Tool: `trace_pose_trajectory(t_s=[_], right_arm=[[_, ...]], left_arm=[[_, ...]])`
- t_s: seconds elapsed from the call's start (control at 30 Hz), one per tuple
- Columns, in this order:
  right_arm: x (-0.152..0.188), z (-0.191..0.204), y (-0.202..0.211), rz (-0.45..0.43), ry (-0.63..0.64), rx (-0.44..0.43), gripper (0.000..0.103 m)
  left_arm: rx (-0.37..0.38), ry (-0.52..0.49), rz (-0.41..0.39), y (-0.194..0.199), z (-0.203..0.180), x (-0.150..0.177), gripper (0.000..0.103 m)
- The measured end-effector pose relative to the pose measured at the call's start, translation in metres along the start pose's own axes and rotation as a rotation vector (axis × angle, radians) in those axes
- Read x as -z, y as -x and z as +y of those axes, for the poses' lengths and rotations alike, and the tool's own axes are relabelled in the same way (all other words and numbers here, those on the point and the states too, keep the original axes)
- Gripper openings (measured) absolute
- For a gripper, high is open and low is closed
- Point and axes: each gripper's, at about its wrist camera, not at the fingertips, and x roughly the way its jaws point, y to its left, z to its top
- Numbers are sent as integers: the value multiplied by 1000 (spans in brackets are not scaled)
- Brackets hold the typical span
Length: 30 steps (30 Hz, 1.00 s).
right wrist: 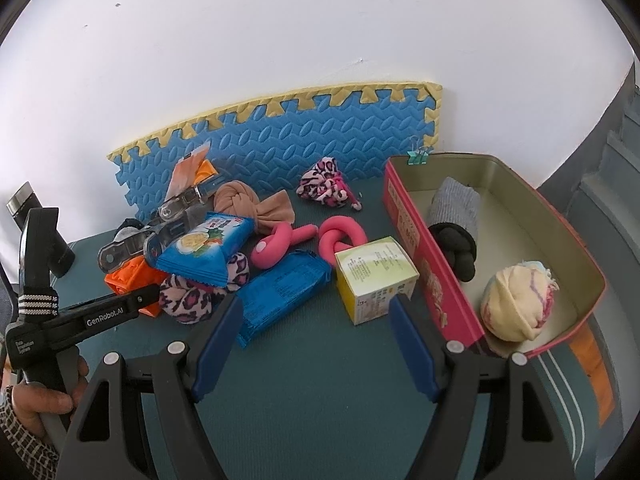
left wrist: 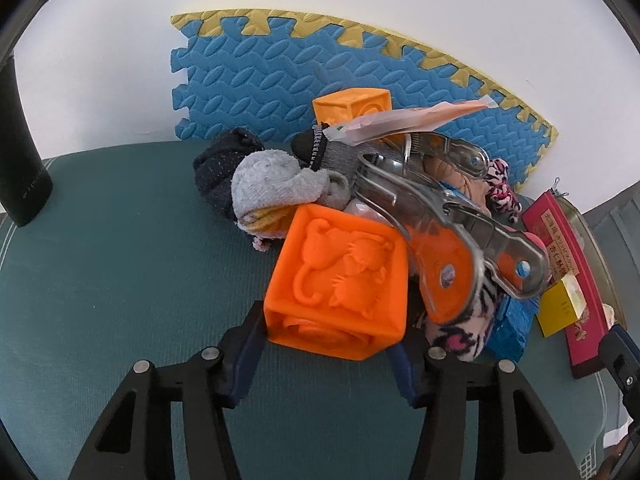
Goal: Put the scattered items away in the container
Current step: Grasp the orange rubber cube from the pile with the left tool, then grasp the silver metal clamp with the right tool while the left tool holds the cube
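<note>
1. The left hand-held gripper (left wrist: 326,344) has its blue pads against the two lower sides of the orange block (left wrist: 340,280), gripping it; no earlier view is available to compare.
2. The block sits at the near edge of the heap, just left of the metal tool (left wrist: 452,216) that leans over it.
3. It looks like hollow, soft rubber: light, squashy, likely to bulge under a hard squeeze. Flat opposite faces are the sound hold.
4. The right hand-held gripper (right wrist: 314,340) stands wide and empty, just left of the red tin (right wrist: 416,240), with the small carton (right wrist: 374,280) ahead.
</note>
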Motion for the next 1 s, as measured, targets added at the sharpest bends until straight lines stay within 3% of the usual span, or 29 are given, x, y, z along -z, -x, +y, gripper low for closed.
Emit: trace_pose_trajectory(t_s=[0.23,0.6,0.8,1.0], right_arm=[[-3,8,2,4,20,-8,78],[-13,26,0,39,1,-92,78],[-32,58,-2,20,24,-157,78],[-14,104,-17,55,103,-221,78]], left_arm=[[3,41,-8,18,13,13,55],[14,72,-36,56,32,34,55],[28,96,-37,63,44,42,55],[30,133,-48,74,62,48,55]])
